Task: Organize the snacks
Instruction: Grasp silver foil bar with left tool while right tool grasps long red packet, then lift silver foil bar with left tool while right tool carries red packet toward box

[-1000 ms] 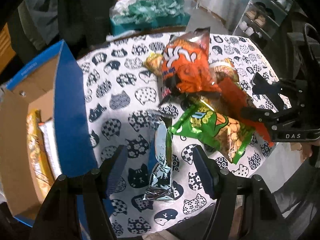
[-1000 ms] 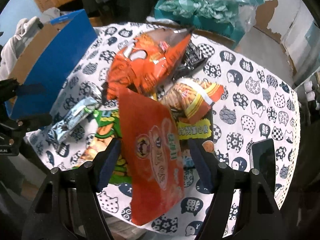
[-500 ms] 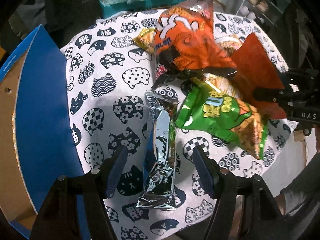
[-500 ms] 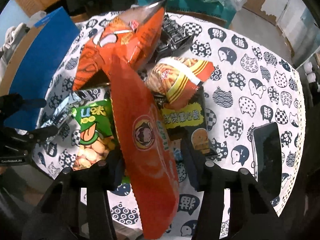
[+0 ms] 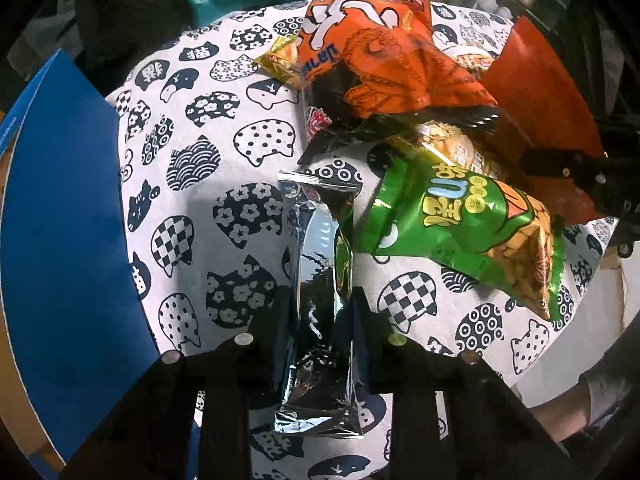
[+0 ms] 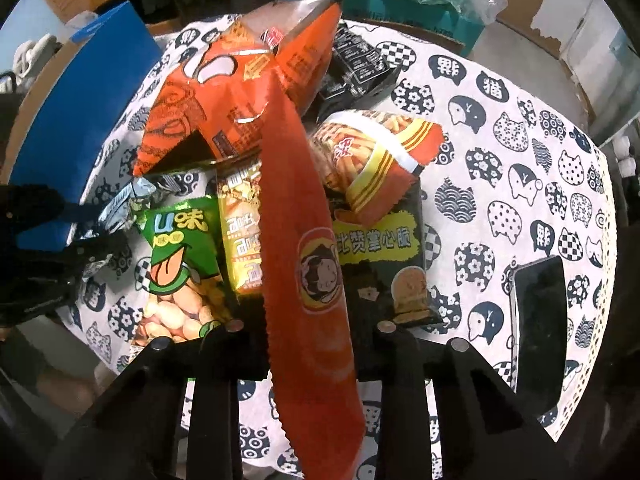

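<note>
Hand-held grippers (image 5: pixel 320 332) newly clamped on packets (image 5: pixel 320 300)

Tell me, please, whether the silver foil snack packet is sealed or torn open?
Sealed: the silver foil snack packet shows intact crimped seams at both ends.

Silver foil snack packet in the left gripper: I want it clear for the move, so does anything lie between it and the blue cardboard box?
Nothing visible does. The silver foil snack packet, pinched by the left gripper, has only bare cat-print tablecloth between it and the blue cardboard box; the green peanut bag lies on the far side.
</note>
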### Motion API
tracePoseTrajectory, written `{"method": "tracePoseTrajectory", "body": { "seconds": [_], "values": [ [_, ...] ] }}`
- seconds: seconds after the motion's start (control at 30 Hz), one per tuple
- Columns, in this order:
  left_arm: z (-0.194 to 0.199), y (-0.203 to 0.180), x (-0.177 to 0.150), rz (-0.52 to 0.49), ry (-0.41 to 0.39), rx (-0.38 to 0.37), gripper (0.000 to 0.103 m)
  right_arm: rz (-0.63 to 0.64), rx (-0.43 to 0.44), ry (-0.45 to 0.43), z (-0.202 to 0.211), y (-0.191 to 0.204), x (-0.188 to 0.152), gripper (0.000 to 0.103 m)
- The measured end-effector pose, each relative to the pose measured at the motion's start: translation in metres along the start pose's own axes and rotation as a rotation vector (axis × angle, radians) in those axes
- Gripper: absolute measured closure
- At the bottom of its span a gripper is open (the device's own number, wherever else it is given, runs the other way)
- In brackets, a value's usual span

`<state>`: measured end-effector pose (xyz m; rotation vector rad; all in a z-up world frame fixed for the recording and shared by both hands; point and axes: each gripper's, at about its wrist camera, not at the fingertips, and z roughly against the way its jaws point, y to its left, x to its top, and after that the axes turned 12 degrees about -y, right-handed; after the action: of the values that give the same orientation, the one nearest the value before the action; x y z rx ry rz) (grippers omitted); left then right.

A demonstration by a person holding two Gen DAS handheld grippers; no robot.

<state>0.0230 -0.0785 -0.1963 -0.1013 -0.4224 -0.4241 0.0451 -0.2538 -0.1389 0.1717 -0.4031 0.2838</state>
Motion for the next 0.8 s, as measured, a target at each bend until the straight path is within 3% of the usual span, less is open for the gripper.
{"method": "tracePoseTrajectory", "body": {
  "seconds": [0.8],
  "values": [
    [0.089,0.006,0.030,0.015,-0.242,0.029,0.076,-0.031,0.018,-0.171,0.064,-0.002,0.021,0.081]
  ]
}}
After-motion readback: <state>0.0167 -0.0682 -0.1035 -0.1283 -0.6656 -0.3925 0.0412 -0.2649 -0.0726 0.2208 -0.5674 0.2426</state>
